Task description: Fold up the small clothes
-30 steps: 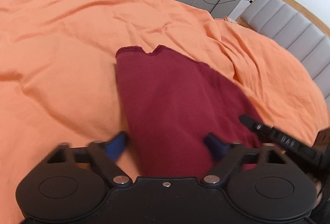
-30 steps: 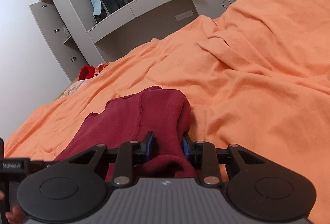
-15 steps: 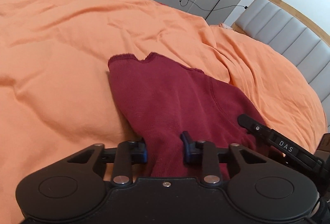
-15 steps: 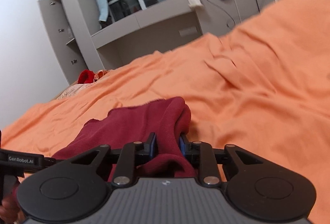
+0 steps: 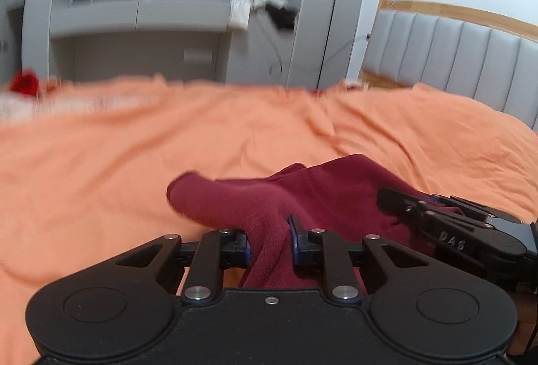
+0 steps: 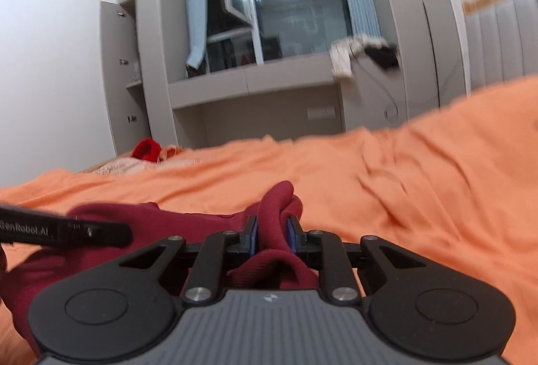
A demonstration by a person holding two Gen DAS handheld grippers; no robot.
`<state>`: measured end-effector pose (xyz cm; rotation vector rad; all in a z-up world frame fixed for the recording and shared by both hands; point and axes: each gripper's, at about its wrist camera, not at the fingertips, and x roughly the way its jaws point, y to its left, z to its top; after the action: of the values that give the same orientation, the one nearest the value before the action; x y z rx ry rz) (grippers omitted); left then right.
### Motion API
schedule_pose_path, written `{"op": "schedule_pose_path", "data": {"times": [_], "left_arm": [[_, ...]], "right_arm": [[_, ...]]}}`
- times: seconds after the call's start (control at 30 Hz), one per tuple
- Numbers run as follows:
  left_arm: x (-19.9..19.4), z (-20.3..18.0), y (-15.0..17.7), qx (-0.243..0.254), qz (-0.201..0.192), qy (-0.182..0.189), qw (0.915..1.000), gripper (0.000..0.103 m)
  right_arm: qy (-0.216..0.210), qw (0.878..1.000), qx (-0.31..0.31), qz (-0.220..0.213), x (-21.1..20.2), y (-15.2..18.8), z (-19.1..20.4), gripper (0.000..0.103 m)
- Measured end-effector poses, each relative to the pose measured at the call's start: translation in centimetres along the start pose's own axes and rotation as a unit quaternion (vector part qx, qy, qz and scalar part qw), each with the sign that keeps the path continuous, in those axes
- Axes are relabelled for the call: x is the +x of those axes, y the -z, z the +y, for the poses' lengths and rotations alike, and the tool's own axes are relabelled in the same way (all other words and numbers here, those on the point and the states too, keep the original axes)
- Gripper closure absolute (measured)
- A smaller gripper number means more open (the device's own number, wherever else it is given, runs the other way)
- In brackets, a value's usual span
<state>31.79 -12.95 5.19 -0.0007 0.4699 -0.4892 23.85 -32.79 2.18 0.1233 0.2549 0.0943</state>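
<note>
A: Which step does this look like?

B: The start of a fold. Both grippers have the dark red garment [image 5: 302, 196] by its near edge and appear to be raising it off the orange bedspread [image 5: 134, 146]. The left gripper [image 5: 270, 239] has just been closing, and its blue pads now pinch a bunched fold of the cloth between them, leaving only a narrow gap filled with fabric.

A: And the other one?

B: The right gripper [image 6: 271, 235] has also just been closing. Its jaws stand nearly together, with a thick roll of the same red garment [image 6: 275, 213] squeezed upright between the pads. In the left wrist view it shows at the right edge [image 5: 437, 217], just beside the cloth.

A: Where does the garment lie in relation to them?

B: It stretches away from both sets of fingers towards the middle of the bed, its far end resting on the bedspread. The span between the two grips sags a little.

A: What does the next move call for?

B: Probably carrying the held edge up and forward over the far end, both hands level so the fold lands square, then letting go. A thick bunch in the jaws may leave a crooked edge.
</note>
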Motion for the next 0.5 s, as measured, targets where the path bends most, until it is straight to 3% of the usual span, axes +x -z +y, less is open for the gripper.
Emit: {"op": "schedule_pose_path", "data": {"times": [0.13,0.2,0.37,0.5], "left_arm": [[-1.3,-0.4,-0.9,0.071,-0.080,-0.034,0.9937,0.081],[-1.2,0.5,-1.2,0.080,-0.095,-0.050,0.9911,0.081],[1.5,5.3,-1.0,-0.002,-0.047,-0.065,0.9968,0.081],[4.6,8.3,0.4,-0.070,0.037,-0.094,0.9924,0.077]], "right_arm": [[-0.010,0.996,-0.050,-0.072,0.9,-1.2,2.9,0.084],[-0.017,0.995,-0.050,-0.089,2.3,-1.9,3.8,0.084],[-0.019,0.997,-0.023,-0.067,6.7,-2.3,4.0,0.093],[-0.013,1.000,0.004,0.013,10.1,-1.6,2.4,0.093]]}}
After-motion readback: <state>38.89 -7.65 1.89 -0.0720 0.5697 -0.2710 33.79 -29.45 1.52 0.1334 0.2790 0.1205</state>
